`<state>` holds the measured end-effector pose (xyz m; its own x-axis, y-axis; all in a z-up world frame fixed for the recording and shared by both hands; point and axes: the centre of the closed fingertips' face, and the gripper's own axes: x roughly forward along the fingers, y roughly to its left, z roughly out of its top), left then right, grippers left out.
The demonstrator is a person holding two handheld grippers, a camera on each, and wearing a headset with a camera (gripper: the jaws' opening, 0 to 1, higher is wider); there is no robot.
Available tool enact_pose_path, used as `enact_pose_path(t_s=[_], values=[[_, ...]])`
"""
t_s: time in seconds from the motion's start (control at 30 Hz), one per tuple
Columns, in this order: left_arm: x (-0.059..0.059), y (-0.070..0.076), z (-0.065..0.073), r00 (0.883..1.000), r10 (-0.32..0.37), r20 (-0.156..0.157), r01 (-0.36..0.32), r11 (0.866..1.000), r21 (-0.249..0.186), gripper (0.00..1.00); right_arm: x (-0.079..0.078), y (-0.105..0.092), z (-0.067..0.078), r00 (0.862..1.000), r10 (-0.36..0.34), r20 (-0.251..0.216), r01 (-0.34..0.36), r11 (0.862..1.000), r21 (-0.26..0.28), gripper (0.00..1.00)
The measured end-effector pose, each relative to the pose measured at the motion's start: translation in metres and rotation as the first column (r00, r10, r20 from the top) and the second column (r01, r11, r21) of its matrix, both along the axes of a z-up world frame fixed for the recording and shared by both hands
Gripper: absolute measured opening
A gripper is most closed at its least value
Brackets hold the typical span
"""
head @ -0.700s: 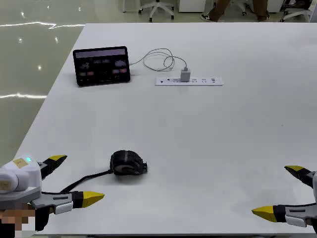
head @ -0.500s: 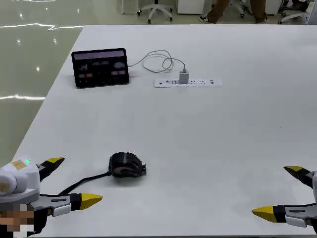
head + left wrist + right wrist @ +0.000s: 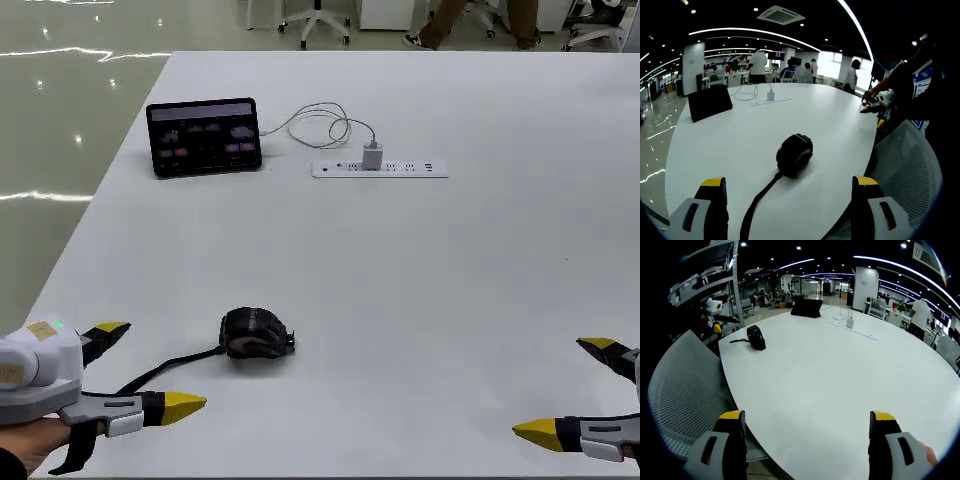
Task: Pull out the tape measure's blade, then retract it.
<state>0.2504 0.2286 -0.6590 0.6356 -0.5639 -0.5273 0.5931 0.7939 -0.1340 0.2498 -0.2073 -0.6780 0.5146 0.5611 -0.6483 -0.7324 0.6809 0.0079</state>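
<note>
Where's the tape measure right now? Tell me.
In the head view the tape measure lies on the white table near its front left edge, just ahead of the open left gripper.

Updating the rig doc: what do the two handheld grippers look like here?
The left gripper has two tapered jaws, yellow tips over black, on pale grey bases with a dark slot. Its white rounded housing carries a tan sticker and a small green light, and a black strap hangs below. The right gripper has the same yellow-tipped jaws.
</note>
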Motion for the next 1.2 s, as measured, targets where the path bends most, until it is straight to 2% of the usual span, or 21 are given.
enact_pose_path(t_s=[0.07,0.2,0.27,0.33,0.4,0.5,0.53,0.57,0.67,0.8,0.9,0.97,1.07,1.17,1.2], values=[[-0.001,-0.003,0.0,1.0,-0.013,-0.007,0.013,1.0,-0.007,1.0,0.0,0.002,0.001,1.0,-0.004,0.003,0.004,1.0,0.003,0.99],[0.002,-0.005,-0.002,0.999,-0.032,-0.016,0.033,0.999,0.012,1.0,0.002,0.004,0.003,1.0,0.002,0.009,-0.002,1.0,0.003,0.98],[0.005,-0.003,-0.005,0.999,-0.023,-0.035,0.024,0.999,0.032,1.0,0.004,0.007,0.004,1.0,0.008,0.009,-0.008,1.0,0.01,0.99],[0.005,-0.007,-0.007,0.997,-0.058,-0.052,0.06,0.997,0.045,1.0,0.007,0.012,0.008,1.0,0.02,0.014,-0.02,0.999,0.041,1.0],[0.007,-0.008,-0.012,0.993,-0.098,-0.065,0.104,0.99,0.095,1.0,0.01,0.013,0.01,0.999,0.022,0.023,-0.023,0.999,0.042,1.0],[0.013,-0.014,-0.013,0.987,-0.142,-0.081,0.152,0.98,0.126,1.0,0.011,0.019,0.01,0.999,0.044,0.01,-0.044,0.998,0.051,1.0],[0.018,-0.019,-0.011,0.98,-0.186,-0.067,0.194,0.97,0.147,1.0,0.012,0.023,0.01,0.998,0.058,0.009,-0.058,0.997,0.049,1.0],[0.02,-0.02,-0.01,0.978,-0.198,-0.064,0.206,0.967,0.152,1.0,0.012,0.024,0.01,0.998,0.067,0.013,-0.067,0.997,0.046,1.0],[0.028,-0.03,-0.008,0.959,-0.271,-0.085,0.282,0.94,0.193,1.0,0.014,0.034,0.009,0.995,0.098,0.006,-0.098,0.994,0.047,1.0],[0.038,-0.041,-0.009,0.922,-0.371,-0.112,0.388,0.884,0.26,0.93,0.018,0.047,0.011,0.99,0.14,0.024,-0.141,0.989,0.044,1.0],[0.043,-0.049,-0.01,0.901,-0.411,-0.136,0.433,0.857,0.279,0.89,0.021,0.054,0.011,0.987,0.159,0.026,-0.16,0.986,0.042,1.0],[0.048,-0.057,-0.013,0.88,-0.448,-0.159,0.476,0.829,0.296,0.86,0.024,0.062,0.011,0.984,0.177,0.031,-0.178,0.983,0.041,1.0],[0.052,-0.065,-0.018,0.859,-0.48,-0.179,0.512,0.798,0.317,0.84,0.026,0.071,0.011,0.979,0.198,0.037,-0.2,0.979,0.038,1.0],[0.055,-0.073,-0.023,0.843,-0.499,-0.199,0.538,0.784,0.311,0.84,0.026,0.081,0.009,0.974,0.222,0.035,-0.223,0.974,0.043,1.0],[0.055,-0.074,-0.025,0.836,-0.508,-0.206,0.549,0.774,0.316,0.82,0.026,0.084,0.009,0.971,0.235,0.047,-0.236,0.971,0.038,1.0]])
